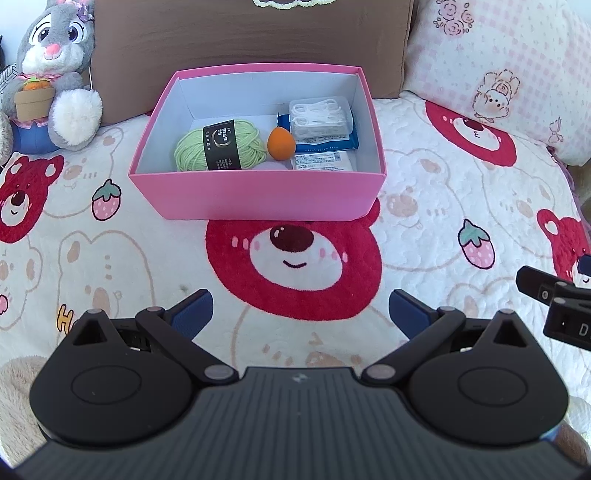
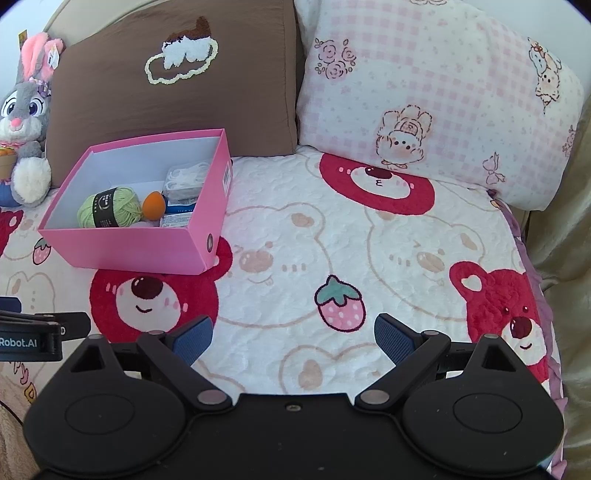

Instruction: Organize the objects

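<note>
A pink box (image 1: 258, 195) (image 2: 122, 247) stands on the bear-print blanket (image 1: 443, 192) (image 2: 332, 229). Inside lie a green yarn ball (image 1: 221, 146) (image 2: 110, 206), an orange egg-shaped sponge (image 1: 281, 144) (image 2: 153, 206), a clear case of floss picks (image 1: 320, 116) (image 2: 184, 175) on a blue pack (image 1: 325, 142), and a white packet (image 1: 323, 161). My left gripper (image 1: 300, 314) hangs open in front of the box, holding nothing. My right gripper (image 2: 293, 338) is open over bare blanket to the right of the box, also holding nothing.
A grey plush rabbit (image 1: 55, 74) (image 2: 26, 140) sits at the back left. A brown cushion (image 1: 251, 33) (image 2: 173, 85) and a pink checked pillow (image 1: 509, 70) (image 2: 436, 99) lean behind the box. The blanket's edge falls off at the right (image 2: 543, 295).
</note>
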`<state>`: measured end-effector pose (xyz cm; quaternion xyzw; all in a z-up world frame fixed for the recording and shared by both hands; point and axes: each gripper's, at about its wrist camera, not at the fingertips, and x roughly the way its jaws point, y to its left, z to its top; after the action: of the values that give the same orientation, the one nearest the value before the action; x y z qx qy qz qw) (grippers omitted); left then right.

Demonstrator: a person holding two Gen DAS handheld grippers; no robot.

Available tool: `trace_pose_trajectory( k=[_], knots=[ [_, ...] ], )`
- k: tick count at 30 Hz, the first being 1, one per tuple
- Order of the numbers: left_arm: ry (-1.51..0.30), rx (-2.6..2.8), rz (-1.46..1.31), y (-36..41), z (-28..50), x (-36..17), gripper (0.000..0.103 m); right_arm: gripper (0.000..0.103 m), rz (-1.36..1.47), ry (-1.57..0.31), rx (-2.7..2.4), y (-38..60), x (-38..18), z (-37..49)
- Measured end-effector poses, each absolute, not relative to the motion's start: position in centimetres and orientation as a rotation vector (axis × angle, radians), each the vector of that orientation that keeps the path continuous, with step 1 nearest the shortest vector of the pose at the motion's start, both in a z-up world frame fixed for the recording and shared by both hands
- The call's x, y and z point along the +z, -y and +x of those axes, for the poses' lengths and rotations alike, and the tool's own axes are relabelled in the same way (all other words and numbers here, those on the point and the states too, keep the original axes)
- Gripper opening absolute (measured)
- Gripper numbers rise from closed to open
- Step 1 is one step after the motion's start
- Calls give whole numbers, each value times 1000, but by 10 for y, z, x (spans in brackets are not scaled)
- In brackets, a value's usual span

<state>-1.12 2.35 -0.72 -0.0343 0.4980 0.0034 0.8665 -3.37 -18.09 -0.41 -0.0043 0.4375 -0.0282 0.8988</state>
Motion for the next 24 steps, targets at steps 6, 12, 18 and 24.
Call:
trace_pose_trajectory(
  k=[6, 12, 18, 24],
  knots=[
    [-1043, 0, -73, -23, -13, -7, 103, 96, -9, -906, -59, 181, -4, -34],
    [-1046, -1, -72, -23, -14, -8, 103, 96, -10, -907, -58, 181, -4, -34],
    [-1050, -6, -66, -23, -14, -9, 103, 96, -7, -907, -60, 181, -5, -35],
    [-1047, -9, -54, -22, -13, -9, 103, 96, -4, -913, -62, 182, -6, -36]
  ],
)
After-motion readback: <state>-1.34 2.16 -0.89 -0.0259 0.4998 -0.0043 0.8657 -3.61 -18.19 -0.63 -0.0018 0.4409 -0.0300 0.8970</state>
